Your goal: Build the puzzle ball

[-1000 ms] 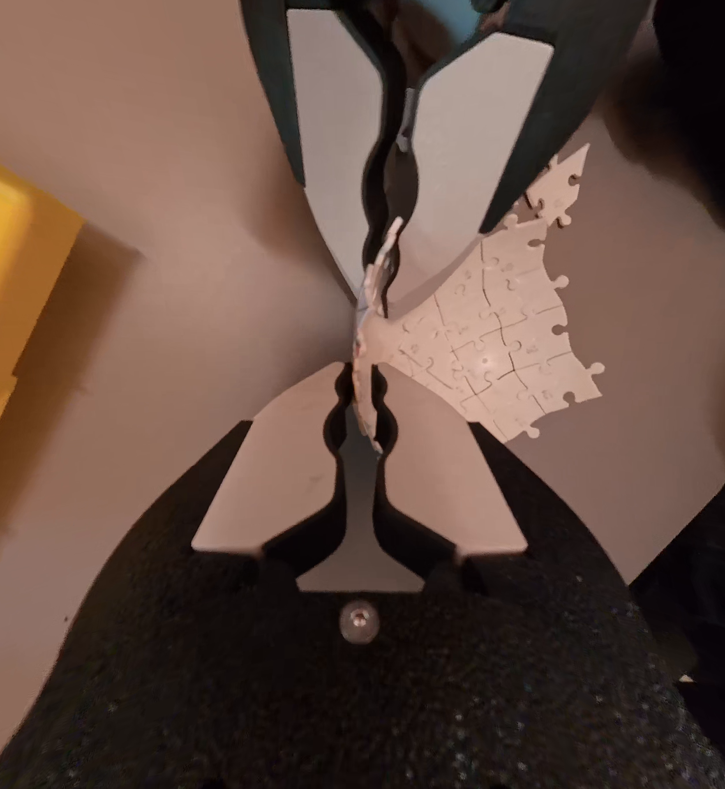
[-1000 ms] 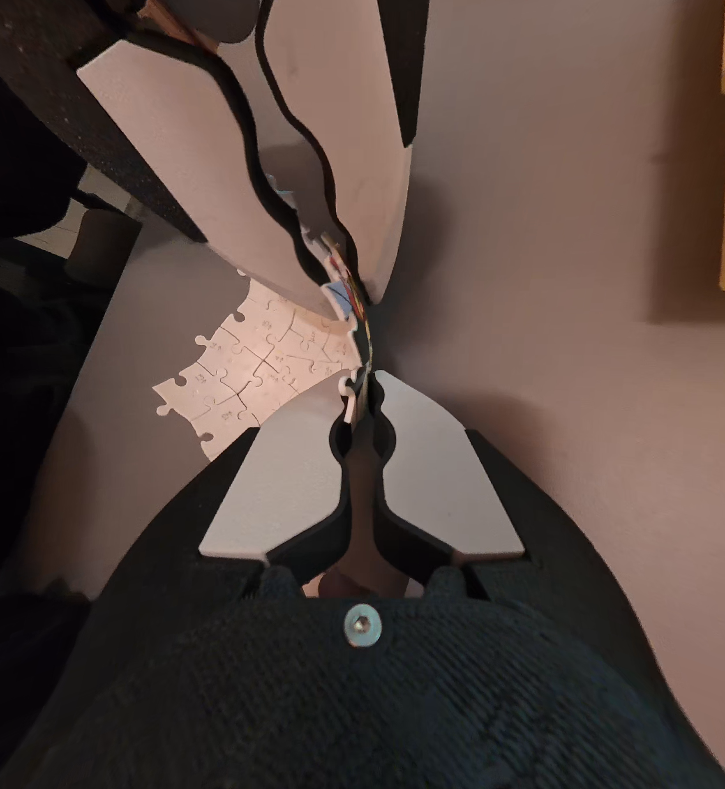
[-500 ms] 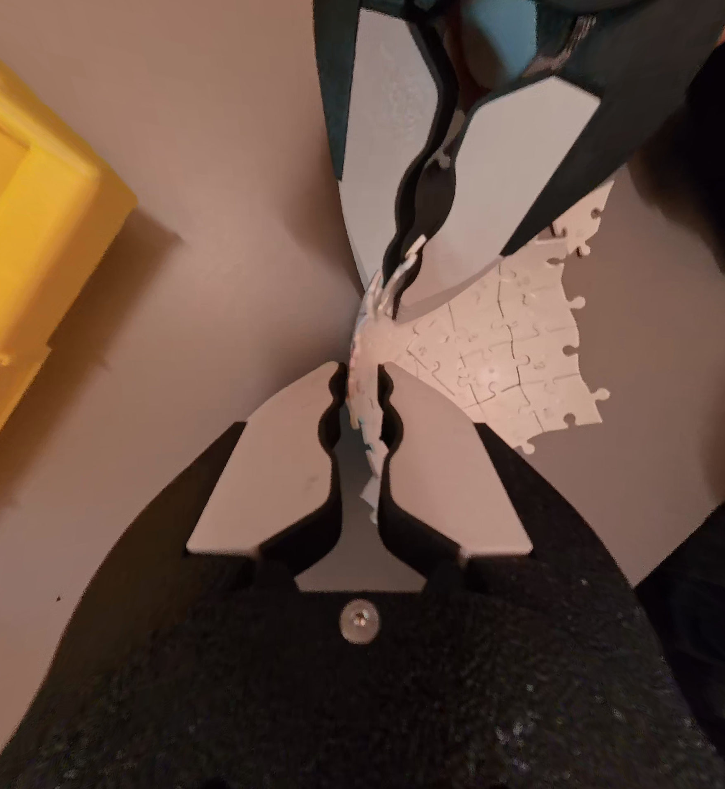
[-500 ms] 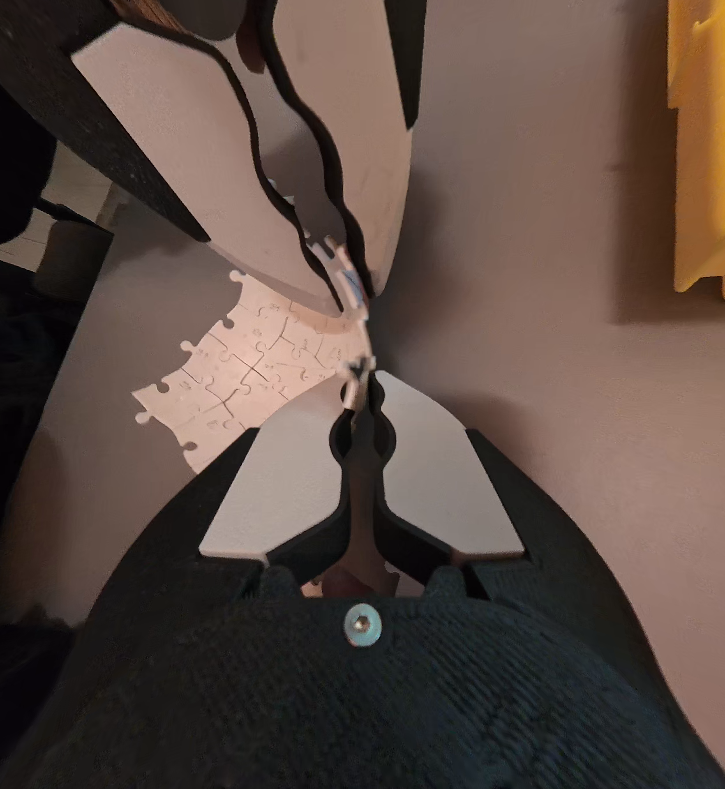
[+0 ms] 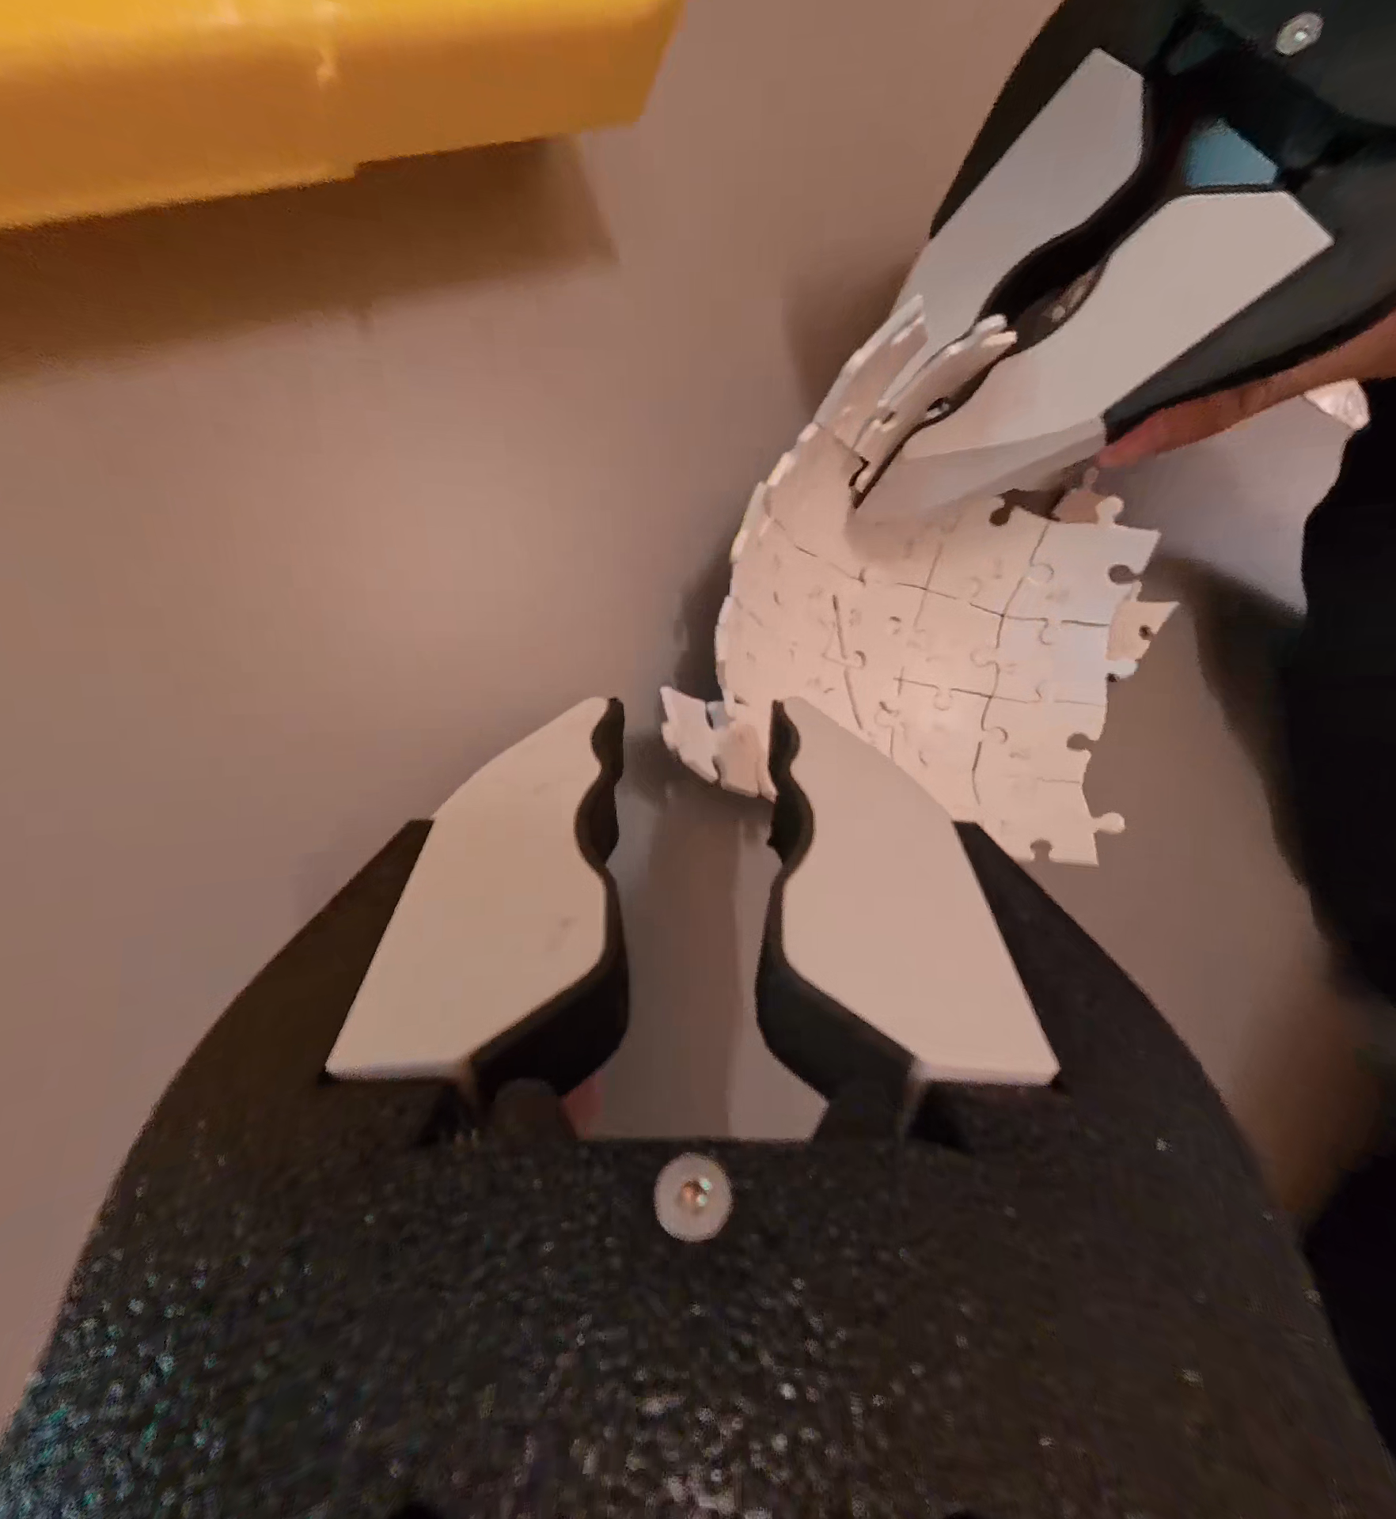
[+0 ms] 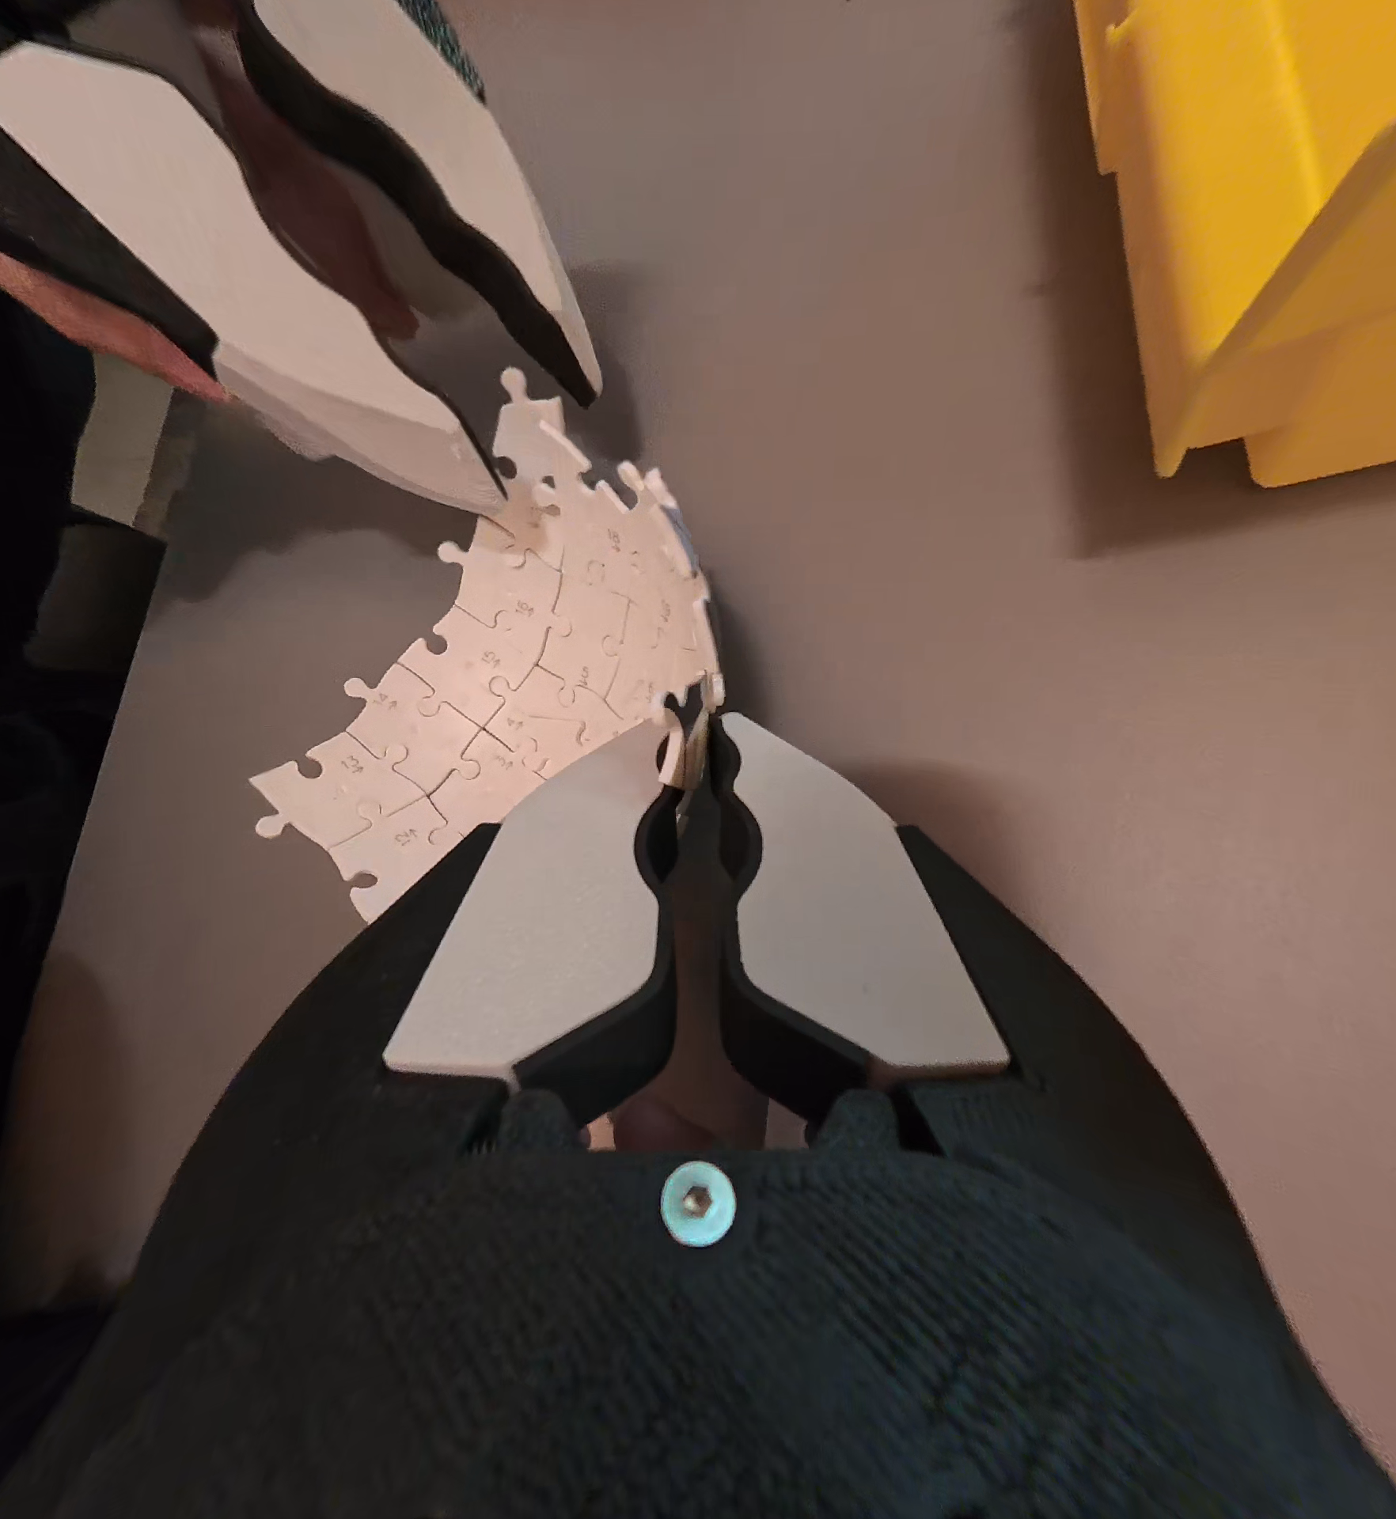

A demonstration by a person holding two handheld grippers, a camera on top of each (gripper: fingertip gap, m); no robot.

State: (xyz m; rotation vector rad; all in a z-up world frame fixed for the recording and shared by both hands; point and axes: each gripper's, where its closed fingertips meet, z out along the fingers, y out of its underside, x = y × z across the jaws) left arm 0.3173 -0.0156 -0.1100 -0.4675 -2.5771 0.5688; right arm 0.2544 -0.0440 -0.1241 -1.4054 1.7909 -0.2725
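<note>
A curved section of white puzzle pieces (image 5: 925,657), several joined, hangs in the air above the grey table. My right gripper (image 6: 699,731) is shut on one edge of the puzzle section (image 6: 530,657). It also shows at the upper right of the left wrist view (image 5: 908,419), clamped on the section's top edge. My left gripper (image 5: 695,723) is open. A corner of the section lies between its tips, close to the right finger (image 5: 843,888), and is not gripped. In the right wrist view the left gripper (image 6: 543,440) stands open around an end tab.
A yellow plastic bin (image 5: 267,107) stands on the table beyond the grippers; it also shows at the upper right of the right wrist view (image 6: 1254,247). The table's edge (image 5: 1287,945) runs close on the right, with dark space past it. A hand (image 5: 1254,386) holds the right gripper. Some 8 cm of space lies between my two pairs of fingers.
My left gripper has opened and let go of the puzzle section's edge. The grippers have drawn apart and turned. The right gripper stays shut on the section.
</note>
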